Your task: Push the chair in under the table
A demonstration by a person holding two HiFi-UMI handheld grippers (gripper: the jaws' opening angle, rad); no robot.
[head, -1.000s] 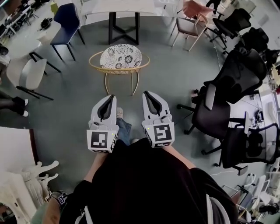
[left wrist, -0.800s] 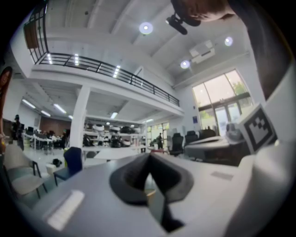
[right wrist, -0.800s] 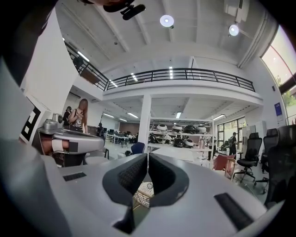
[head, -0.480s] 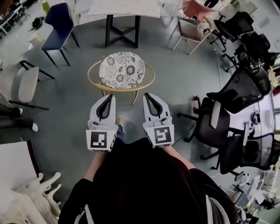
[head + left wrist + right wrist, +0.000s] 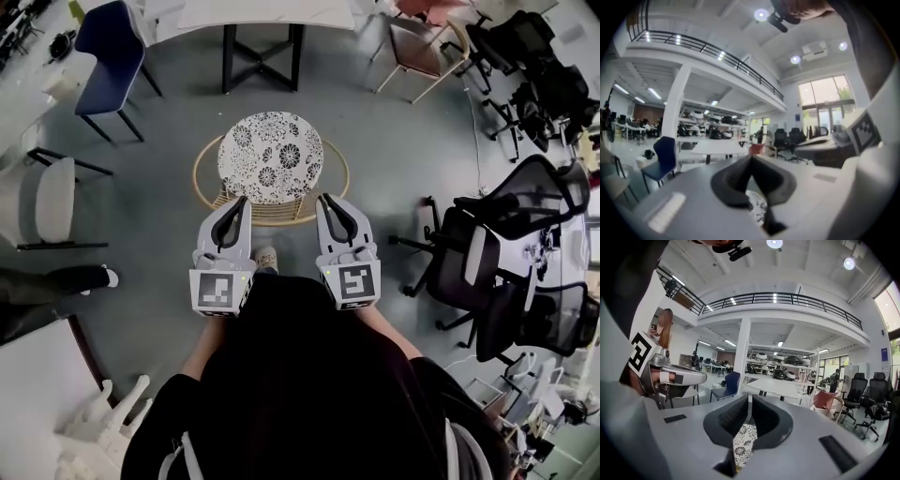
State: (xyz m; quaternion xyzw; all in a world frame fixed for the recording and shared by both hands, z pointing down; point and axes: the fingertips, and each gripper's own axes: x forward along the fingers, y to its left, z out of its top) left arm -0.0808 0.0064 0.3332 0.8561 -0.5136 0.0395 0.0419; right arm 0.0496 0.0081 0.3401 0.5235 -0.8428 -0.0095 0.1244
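Note:
The chair (image 5: 270,156) has a round cushion with a black-and-white flower print and a thin gold hoop frame (image 5: 201,178). It stands on the grey floor a little in front of the white table (image 5: 253,13), which has black legs. My left gripper (image 5: 243,200) and right gripper (image 5: 324,198) are side by side, both shut and empty. Their tips lie over the near edge of the chair's hoop; whether they touch it I cannot tell. The flowered cushion (image 5: 757,207) shows below the left gripper (image 5: 751,157), and the cushion (image 5: 742,440) shows below the right gripper (image 5: 750,397).
A blue chair (image 5: 107,51) stands far left and a white chair (image 5: 41,197) at left. A pink chair (image 5: 420,43) sits beside the table. Black office chairs (image 5: 478,264) crowd the right. A white tabletop (image 5: 32,375) is at lower left. My shoe (image 5: 265,257) is behind the chair.
Both grippers have moved forward together towards the chair. Their tips, short of it before, now overlap its near rim. Both stay shut.

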